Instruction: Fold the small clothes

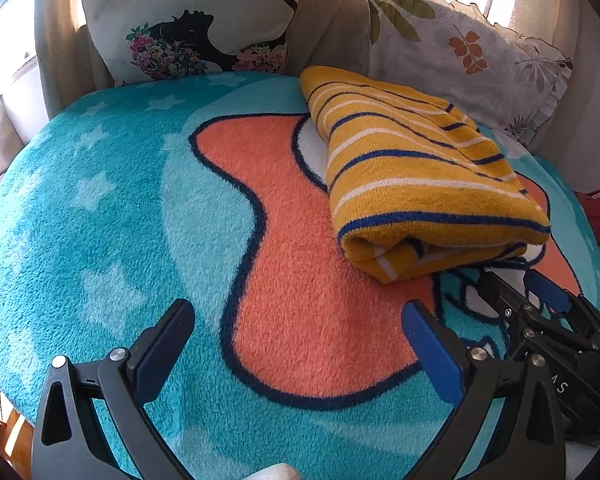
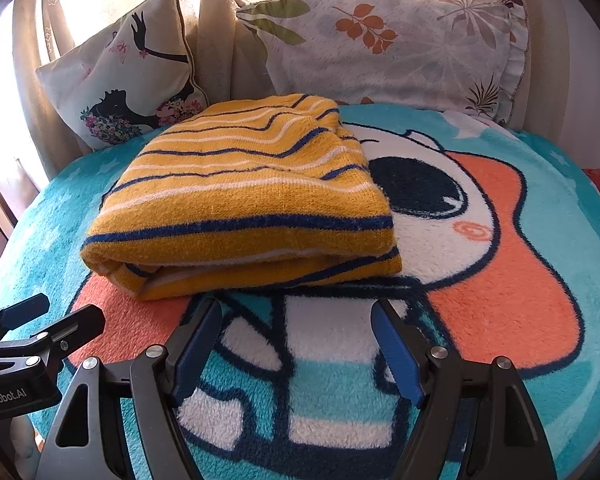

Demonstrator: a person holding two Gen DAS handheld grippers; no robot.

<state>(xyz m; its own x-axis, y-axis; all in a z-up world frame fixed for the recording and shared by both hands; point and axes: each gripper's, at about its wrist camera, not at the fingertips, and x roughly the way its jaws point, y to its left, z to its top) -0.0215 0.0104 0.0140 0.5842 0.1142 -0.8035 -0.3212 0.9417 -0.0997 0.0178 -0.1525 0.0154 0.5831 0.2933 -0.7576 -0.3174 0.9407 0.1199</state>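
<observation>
Both claws parked low over the fleece blanket [image 2: 540, 280], jaws spread wide, nothing held in either; left claw [image 1: 300, 328] sits at about 7 o'clock of the garment in its own view, right claw [image 2: 296, 320] just short of the garment's near edge, at 6 o'clock. The yellow striped knit [image 2: 244, 208] lies folded into a compact bundle on the blanket, rounded fold facing me, layered edges showing at the near side, top layer flat; I judge the fold finished or close to it, which would explain why neither claw touches it. In the left view the right claw shows at 4 o'clock, close to the bundle's near corner but apart from it. Two pillows stand behind against the curtain: a silhouette-print cushion [image 2: 124, 76] at 11 o'clock, a leaf-print pillow [image 2: 388, 44] at 1 o'clock; both clear of the knit. Next I would expect a tidy-up press or a retreat.
</observation>
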